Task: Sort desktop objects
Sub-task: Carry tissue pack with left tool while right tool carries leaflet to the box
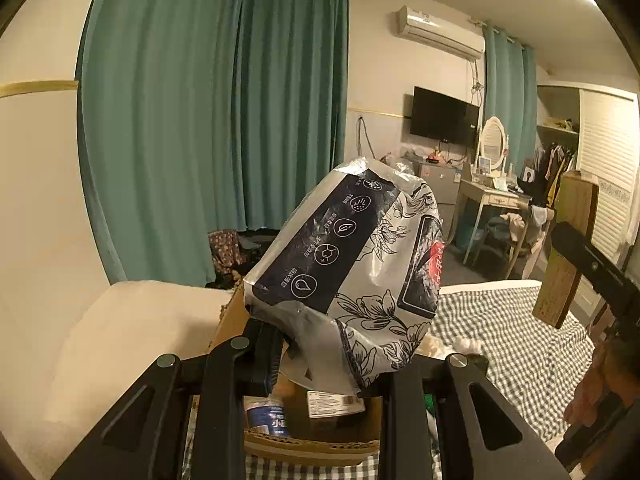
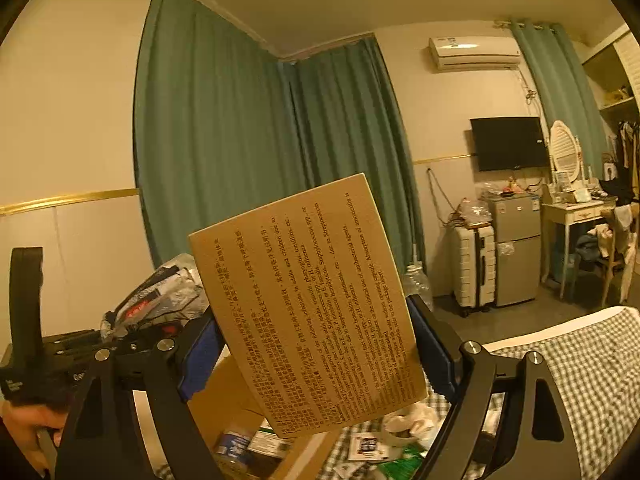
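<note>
Left tongs clenched on silver floral pouch, held mid-frame directly above open cardboard box. Right tongs grasping flat printed carton, long axis tilted upright, box lower left; left nearer.

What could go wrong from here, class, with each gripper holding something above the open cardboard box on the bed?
1. The left gripper pinches only a crumpled end of the soft packet; it might slip out.
2. The flat medicine box sits tilted in the right gripper and may twist free.
3. Both loads hang close together above the cardboard box and could collide.
</note>
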### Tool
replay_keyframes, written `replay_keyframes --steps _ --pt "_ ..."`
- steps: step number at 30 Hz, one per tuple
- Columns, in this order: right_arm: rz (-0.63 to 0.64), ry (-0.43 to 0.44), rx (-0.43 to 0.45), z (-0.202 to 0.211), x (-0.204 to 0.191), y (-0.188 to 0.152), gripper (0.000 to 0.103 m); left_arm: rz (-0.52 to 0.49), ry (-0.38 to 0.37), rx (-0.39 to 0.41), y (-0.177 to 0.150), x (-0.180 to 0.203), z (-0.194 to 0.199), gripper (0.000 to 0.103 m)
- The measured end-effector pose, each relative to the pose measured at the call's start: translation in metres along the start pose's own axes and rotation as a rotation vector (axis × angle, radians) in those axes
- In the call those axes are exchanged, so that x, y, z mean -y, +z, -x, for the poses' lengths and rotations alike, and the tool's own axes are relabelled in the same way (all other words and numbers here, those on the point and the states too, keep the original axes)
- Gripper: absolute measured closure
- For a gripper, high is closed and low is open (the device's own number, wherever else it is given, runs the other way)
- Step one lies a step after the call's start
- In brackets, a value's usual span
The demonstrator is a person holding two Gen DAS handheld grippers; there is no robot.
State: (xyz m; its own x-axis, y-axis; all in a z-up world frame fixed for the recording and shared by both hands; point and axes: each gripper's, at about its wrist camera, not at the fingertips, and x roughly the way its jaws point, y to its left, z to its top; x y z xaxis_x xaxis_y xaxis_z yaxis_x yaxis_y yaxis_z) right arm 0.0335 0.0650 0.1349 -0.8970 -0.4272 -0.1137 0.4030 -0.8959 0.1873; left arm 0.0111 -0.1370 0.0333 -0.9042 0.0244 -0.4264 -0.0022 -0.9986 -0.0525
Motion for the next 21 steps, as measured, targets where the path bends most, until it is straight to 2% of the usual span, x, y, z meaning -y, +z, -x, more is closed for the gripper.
replay_keyframes --steps 3,9,21 --pt "-0.008 0.004 -0.003 -0.010 -0.002 -0.004 0.019 0.035 -0.002 -0.043 -0.007 -0.009 -0.013 0.077" --pt "-0.041 0.051 -0.032 -0.038 -0.010 -0.021 0.019 0.036 0.033 -0.108 -0.020 -0.019 -0.041 0.077" --pt "-0.059 0.201 -0.189 -0.104 -0.018 -0.069 0.019 0.043 0.097 -0.233 -0.045 -0.027 -0.093 0.077"
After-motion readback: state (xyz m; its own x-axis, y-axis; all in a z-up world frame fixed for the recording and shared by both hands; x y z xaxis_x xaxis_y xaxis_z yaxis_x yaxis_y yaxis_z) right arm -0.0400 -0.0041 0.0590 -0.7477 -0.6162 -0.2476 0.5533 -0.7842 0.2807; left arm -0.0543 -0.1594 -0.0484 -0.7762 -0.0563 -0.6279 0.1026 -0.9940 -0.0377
